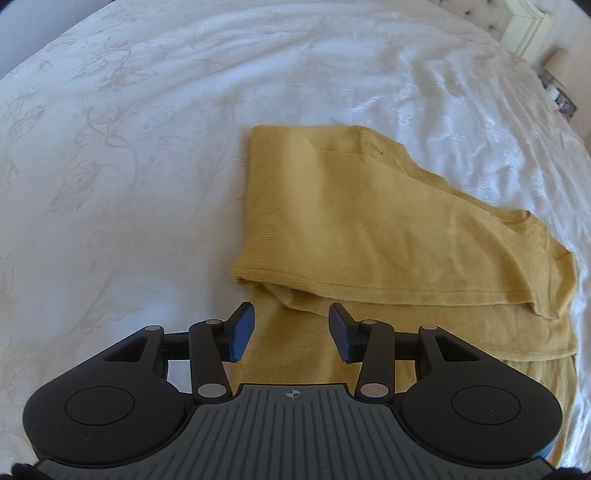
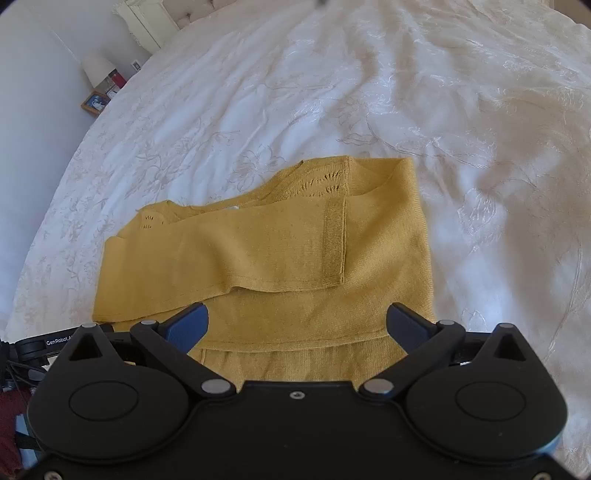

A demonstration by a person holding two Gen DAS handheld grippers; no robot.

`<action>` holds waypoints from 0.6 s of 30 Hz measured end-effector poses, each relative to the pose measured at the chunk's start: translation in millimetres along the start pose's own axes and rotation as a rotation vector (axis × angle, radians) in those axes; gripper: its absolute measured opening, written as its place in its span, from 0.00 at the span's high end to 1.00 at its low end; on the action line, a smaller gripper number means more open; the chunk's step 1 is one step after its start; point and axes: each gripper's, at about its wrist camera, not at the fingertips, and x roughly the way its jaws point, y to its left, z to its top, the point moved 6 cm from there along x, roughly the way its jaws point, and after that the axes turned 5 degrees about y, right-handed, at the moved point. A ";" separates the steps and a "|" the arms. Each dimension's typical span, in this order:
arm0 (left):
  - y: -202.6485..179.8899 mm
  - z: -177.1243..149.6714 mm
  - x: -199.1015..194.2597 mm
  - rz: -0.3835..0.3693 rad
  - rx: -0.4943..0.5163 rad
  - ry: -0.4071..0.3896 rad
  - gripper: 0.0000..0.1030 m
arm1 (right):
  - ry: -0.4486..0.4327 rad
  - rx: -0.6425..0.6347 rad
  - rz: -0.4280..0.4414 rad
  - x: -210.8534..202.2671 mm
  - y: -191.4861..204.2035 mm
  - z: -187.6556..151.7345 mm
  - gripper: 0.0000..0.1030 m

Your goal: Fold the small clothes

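A mustard-yellow knit sweater (image 1: pixel 369 229) lies partly folded on a white bedspread (image 1: pixel 129 147). Its side parts are folded over the body. It also shows in the right wrist view (image 2: pixel 280 243), with a sleeve cuff (image 2: pixel 334 240) lying across the top. My left gripper (image 1: pixel 291 328) is open and empty, just above the sweater's near left part. My right gripper (image 2: pixel 297 325) is wide open and empty, above the sweater's near hem.
The white embroidered bedspread (image 2: pixel 443 129) spreads wide around the sweater. A nightstand with a lamp (image 2: pixel 98 68) and a picture frame (image 2: pixel 94 102) stands past the bed's far left edge. A cream headboard (image 1: pixel 524 26) shows at the far right.
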 end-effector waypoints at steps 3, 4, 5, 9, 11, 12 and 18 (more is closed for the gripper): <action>8.5 4.8 10.5 0.027 -0.014 0.005 0.58 | 0.012 -0.015 -0.005 7.9 4.5 5.1 0.01; 10.3 6.5 13.4 0.032 -0.022 0.004 0.58 | 0.016 -0.019 -0.007 10.0 5.4 6.4 0.01; 10.7 9.0 16.3 0.036 -0.031 0.000 0.58 | 0.021 -0.028 -0.007 12.8 6.9 8.3 0.01; 23.9 10.3 23.3 0.087 -0.112 -0.026 0.57 | 0.027 -0.069 0.006 20.0 11.5 15.7 0.01; 32.6 7.6 24.6 0.079 -0.162 -0.032 0.54 | 0.027 -0.088 0.014 24.3 11.9 20.3 0.01; 35.0 6.0 26.0 0.066 -0.177 -0.032 0.53 | 0.028 -0.094 0.016 26.8 11.3 22.7 0.01; 35.9 6.1 28.5 0.045 -0.159 -0.025 0.52 | 0.030 -0.049 0.020 48.8 -3.8 41.0 0.01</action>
